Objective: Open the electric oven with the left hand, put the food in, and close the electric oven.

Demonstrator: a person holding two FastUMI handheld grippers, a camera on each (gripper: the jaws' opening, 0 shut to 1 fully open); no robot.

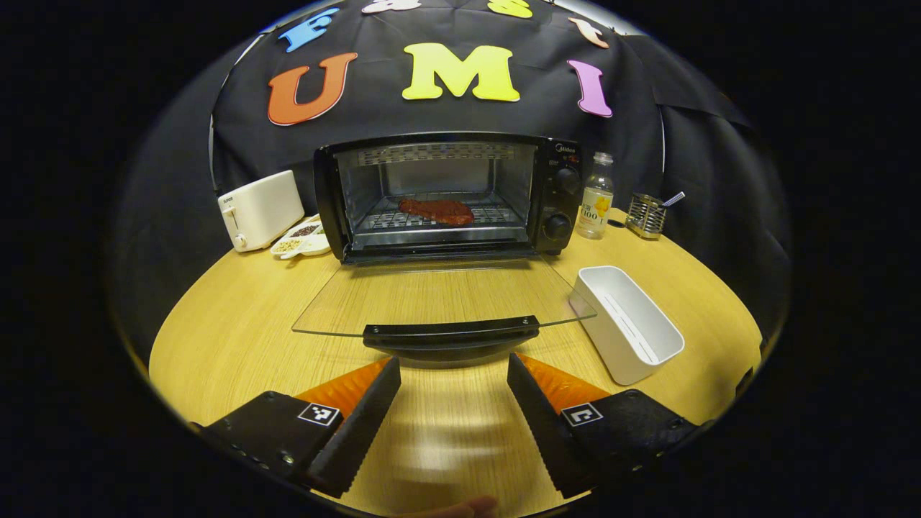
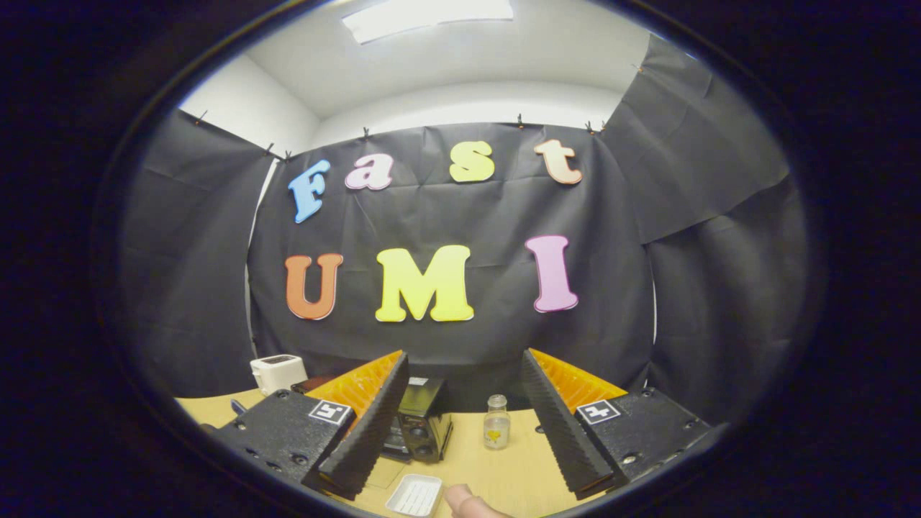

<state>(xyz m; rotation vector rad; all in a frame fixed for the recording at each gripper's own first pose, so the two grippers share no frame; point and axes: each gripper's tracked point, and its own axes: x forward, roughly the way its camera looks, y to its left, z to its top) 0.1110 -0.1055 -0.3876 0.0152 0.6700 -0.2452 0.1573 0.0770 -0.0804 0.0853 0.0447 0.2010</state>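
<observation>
In the left gripper view, the left gripper (image 1: 453,374) gapes wide and empty just short of the handle (image 1: 451,337) of the oven's (image 1: 446,194) dropped glass door; the meat (image 1: 437,211) lies on its rack, toward the table's (image 1: 230,338) far edge.

In the right gripper view, the right gripper (image 2: 464,403) is held high, wide, empty.

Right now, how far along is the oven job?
Done: the oven door lies folded down open, and the food sits on the rack inside. In hand: nothing; the left gripper is open just short of the door handle, and the right gripper is open, raised. Left: closing the door.
</observation>
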